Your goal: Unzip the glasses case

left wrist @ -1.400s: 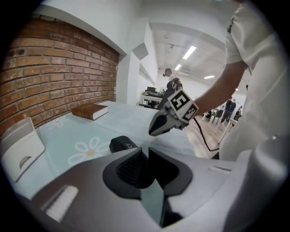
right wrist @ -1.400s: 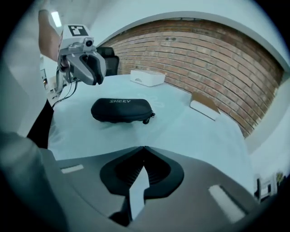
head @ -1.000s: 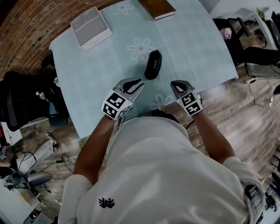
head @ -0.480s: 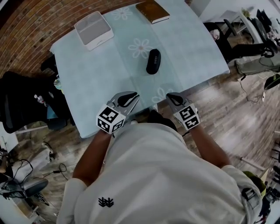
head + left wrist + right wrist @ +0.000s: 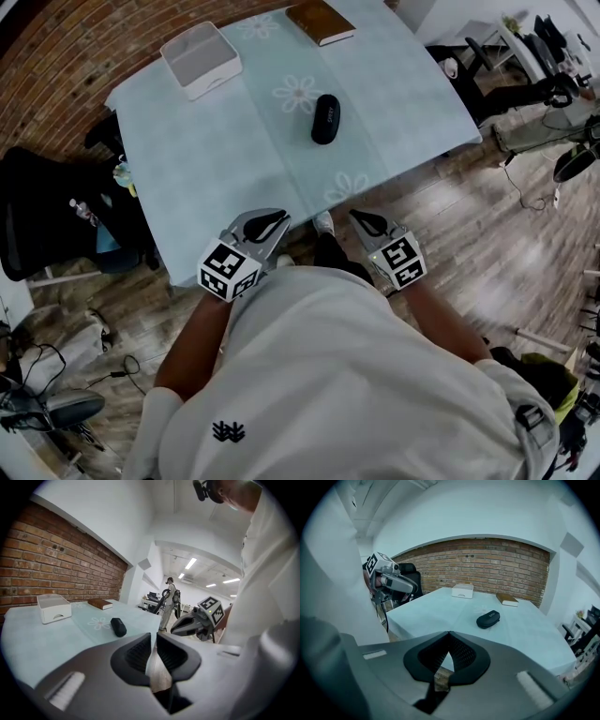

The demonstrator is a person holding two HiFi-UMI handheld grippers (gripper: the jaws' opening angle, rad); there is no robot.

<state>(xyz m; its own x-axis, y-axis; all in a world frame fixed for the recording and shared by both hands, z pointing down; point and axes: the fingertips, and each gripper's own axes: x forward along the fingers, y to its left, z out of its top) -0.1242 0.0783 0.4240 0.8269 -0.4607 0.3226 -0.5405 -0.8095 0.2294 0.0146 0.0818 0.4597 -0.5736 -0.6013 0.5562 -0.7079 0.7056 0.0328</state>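
Head view: left tongs [image 5: 281,218] and right tongs [image 5: 356,217], both closed and empty, have pulled back off the worktop [image 5: 216,141]. Glasses case [image 5: 325,119] at upper centre, unzipping not begun.

The person wears a white short-sleeved shirt [image 5: 356,375] with a small dark leaf-like emblem [image 5: 228,433] printed near one shoulder, and the forearms below the sleeves are bare. The left gripper [image 5: 281,218] and the right gripper [image 5: 356,217] look alike: each has a smooth grey body, black ribbed pads [image 5: 136,656] lining its jaws, and a white cube [image 5: 228,270] with black square markers.
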